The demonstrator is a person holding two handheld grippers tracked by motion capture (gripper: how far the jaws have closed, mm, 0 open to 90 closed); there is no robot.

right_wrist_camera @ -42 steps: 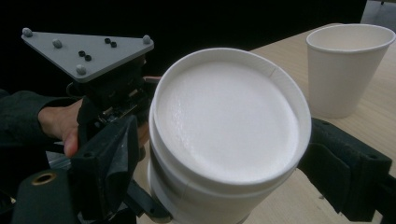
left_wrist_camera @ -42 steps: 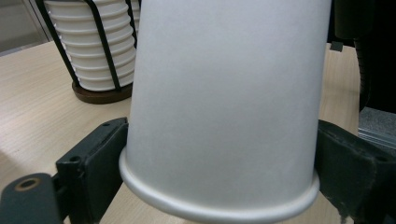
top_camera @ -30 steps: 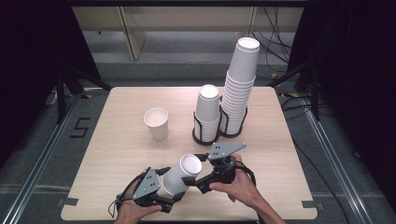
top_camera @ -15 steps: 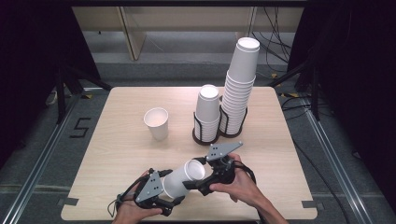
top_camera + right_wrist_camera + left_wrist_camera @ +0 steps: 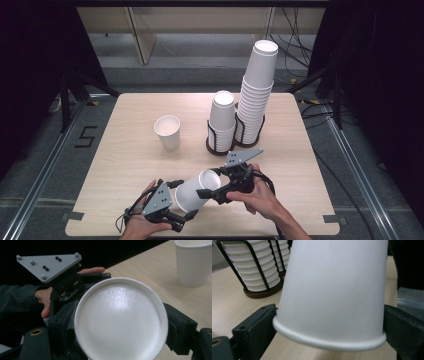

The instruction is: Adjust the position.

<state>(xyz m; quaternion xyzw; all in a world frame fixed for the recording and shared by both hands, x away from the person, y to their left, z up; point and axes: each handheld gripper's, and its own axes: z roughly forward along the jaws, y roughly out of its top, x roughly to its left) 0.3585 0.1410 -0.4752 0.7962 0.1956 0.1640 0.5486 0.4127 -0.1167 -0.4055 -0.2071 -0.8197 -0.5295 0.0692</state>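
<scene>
From above, the left tool point(image 5: 182, 220) at seven o'clock has just been opening its jaws, now slack around the tilted paper cup point(image 5: 196, 191). The right tool point(image 5: 212, 192) clamps the cup's base end. The right tool's view point(image 5: 121, 322) shows the smooth round bottom; the cup's mouth is hidden.

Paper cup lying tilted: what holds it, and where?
The right claw grips the paper cup at its base end. The left claw has just been opening its jaws beside the rim; whether they press cannot be told.
</scene>
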